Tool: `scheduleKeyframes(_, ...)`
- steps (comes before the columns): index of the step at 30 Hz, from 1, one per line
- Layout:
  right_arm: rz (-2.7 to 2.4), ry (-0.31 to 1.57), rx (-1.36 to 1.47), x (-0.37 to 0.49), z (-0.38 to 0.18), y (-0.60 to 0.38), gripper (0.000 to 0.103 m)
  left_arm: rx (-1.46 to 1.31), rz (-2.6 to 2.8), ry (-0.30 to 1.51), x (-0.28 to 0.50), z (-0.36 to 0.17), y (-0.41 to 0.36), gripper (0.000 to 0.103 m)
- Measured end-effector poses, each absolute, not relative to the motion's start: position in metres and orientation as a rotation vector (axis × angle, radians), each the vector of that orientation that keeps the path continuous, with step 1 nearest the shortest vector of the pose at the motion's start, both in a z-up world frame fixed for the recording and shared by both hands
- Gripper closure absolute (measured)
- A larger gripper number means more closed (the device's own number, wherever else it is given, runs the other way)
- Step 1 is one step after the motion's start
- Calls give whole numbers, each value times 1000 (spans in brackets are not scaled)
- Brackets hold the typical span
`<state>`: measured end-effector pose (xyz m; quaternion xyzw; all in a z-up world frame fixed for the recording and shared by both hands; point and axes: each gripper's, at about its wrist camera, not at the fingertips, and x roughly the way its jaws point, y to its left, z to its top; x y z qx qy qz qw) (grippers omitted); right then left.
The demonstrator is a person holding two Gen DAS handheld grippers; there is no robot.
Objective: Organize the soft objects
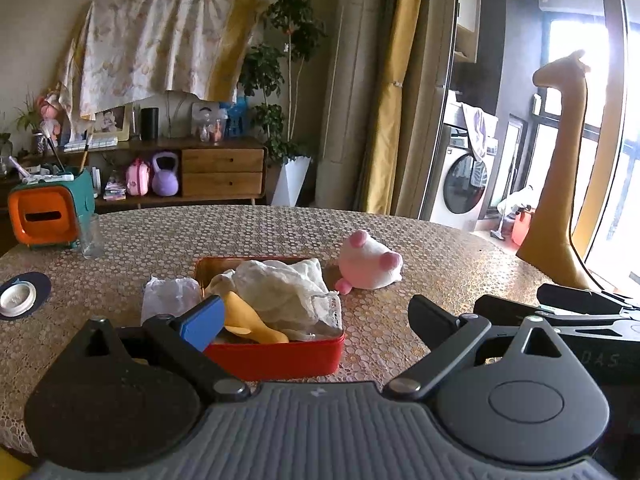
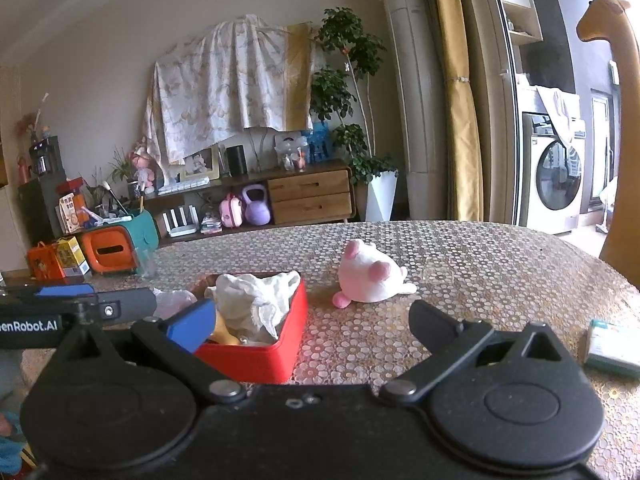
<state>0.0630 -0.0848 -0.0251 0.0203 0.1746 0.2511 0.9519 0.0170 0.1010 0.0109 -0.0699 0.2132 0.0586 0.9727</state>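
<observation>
While both claws hover low over the desk (image 1: pixel 460 264), spread wide and holding nothing, the red box (image 1: pixel 276 354) sits just ahead, already stuffed with white cloth (image 1: pixel 280 288) and a yellow toy (image 1: pixel 248 320). The right claw (image 2: pixel 316 320) looks nearer the pink-and-white plush (image 2: pixel 370 278), lying ahead between its fingers (nothing blocks it); the left claw (image 1: pixel 320 316) has it ahead-right. A crumpled bag (image 1: pixel 168 294) lies left of the box.

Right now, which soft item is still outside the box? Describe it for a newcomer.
On the round patterned table, find the red box stuffed with white cloth. Just right of it, on bare tabletop, lies a white plush toy, the only item with pink paws.
</observation>
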Motion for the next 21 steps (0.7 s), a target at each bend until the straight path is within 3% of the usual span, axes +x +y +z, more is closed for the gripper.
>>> scheduleKeyframes(21, 515, 347, 39, 57, -26, -80, 0, -140, 116, 459, 14, 7, 105, 4)
